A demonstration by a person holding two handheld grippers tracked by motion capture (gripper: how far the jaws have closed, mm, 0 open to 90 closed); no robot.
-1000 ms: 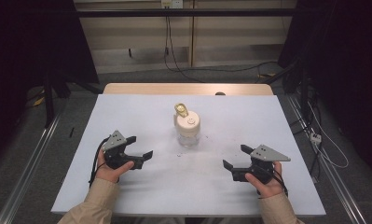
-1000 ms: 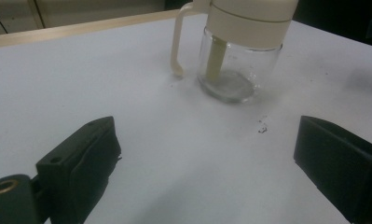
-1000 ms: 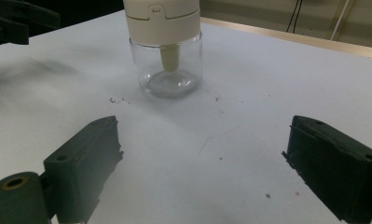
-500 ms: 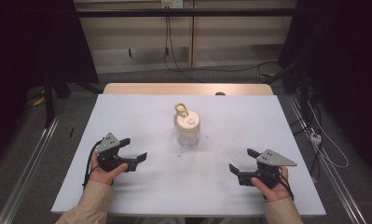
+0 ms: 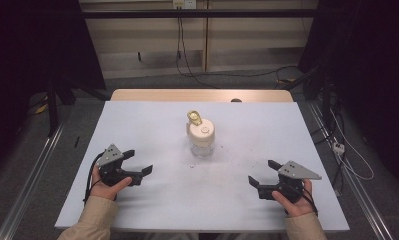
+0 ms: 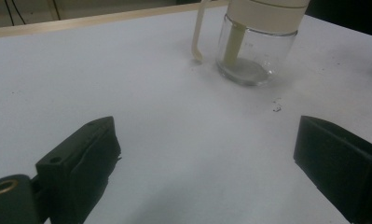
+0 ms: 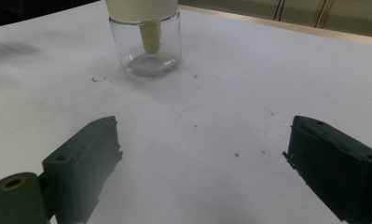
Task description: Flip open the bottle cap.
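Between both grippers, the lidded glass jar (image 5: 201,137) looks empty.

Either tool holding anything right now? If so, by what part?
Nothing is held. The left tool and right tool are both open over the table, apart from the jar.

Jar (image 5: 201,139) mid-table (image 5: 152,120), between left gripper (image 5: 137,162) and right gripper (image 5: 261,172).

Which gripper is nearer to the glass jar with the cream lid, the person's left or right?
Left, narrowly. The left gripper sits open on the jar's near-left side; the right gripper sits open farther toward the near-right. Neither touches it.
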